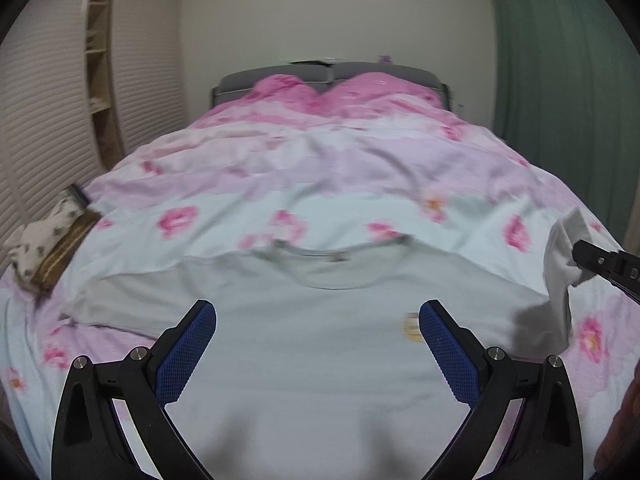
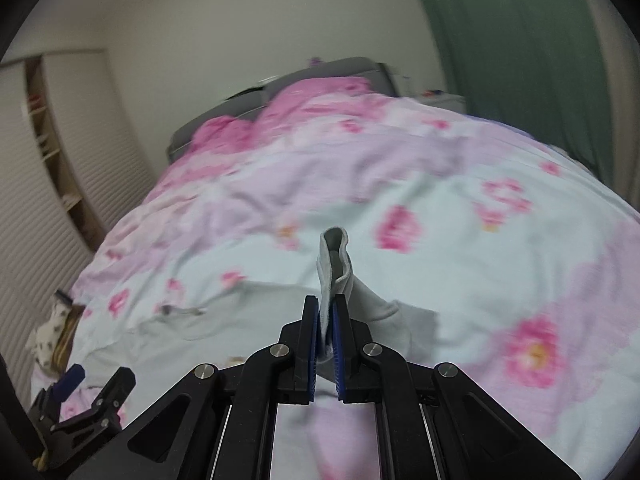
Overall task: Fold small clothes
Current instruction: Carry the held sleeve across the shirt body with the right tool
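Observation:
A pale grey T-shirt (image 1: 304, 320) lies flat on the bed, collar toward the headboard. My left gripper (image 1: 318, 316) hovers above its chest, open, with nothing between its blue pads. At the right edge of the left wrist view my right gripper (image 1: 580, 254) lifts the shirt's right sleeve (image 1: 562, 256) off the bed. In the right wrist view the right gripper (image 2: 329, 312) is shut on that sleeve (image 2: 334, 264), and the cuff stands up past its fingertips. The left gripper (image 2: 96, 384) shows at the lower left there.
The floral pink and white duvet (image 1: 320, 168) covers the whole bed, with a grey headboard (image 1: 240, 80) at the far end. A spotted cloth (image 1: 44, 236) lies on a wooden surface at the left. Slatted cupboard doors (image 1: 40, 120) stand left, a green curtain (image 1: 560, 80) right.

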The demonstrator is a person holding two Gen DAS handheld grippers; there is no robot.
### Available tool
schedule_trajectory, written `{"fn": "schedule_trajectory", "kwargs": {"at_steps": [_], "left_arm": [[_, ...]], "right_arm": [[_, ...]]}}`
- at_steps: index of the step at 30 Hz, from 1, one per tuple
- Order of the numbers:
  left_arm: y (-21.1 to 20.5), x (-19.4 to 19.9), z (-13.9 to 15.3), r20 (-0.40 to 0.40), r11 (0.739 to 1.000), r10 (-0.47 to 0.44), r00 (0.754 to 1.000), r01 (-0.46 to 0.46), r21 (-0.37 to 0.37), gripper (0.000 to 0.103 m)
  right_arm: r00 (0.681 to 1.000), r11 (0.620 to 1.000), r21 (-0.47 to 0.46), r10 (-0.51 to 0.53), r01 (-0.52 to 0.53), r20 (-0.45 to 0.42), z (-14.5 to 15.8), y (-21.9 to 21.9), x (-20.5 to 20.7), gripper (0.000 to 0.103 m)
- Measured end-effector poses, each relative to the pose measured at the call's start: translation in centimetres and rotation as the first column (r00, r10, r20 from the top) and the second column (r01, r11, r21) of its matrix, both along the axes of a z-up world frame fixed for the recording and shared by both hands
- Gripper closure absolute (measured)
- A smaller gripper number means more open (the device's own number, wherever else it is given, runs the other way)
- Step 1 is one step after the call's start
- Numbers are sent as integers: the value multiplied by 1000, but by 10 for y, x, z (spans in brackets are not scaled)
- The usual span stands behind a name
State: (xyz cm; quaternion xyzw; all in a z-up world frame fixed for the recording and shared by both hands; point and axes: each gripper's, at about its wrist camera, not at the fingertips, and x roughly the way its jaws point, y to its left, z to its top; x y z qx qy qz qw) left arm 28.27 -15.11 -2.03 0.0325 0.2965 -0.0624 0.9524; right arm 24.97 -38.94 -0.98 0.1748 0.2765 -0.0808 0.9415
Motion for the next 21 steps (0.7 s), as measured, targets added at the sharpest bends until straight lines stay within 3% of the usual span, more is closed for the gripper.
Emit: {"fn": "schedule_trajectory", "kwargs": {"at_steps": [6, 13, 21], "left_arm": [[86, 13, -7, -11, 992, 123, 992, -123, -8, 0], [159, 19, -23, -35, 974, 226, 973, -227, -4, 0], [200, 23, -42, -75, 962, 272, 959, -274, -10, 0]], "right_arm": [[990, 990, -27, 139, -140, -32, -12, 89, 64, 95], [946, 950, -48, 301, -308, -118, -45, 199, 119, 95], [891, 914, -52, 377, -402, -254, -99, 269, 139, 95]]}}
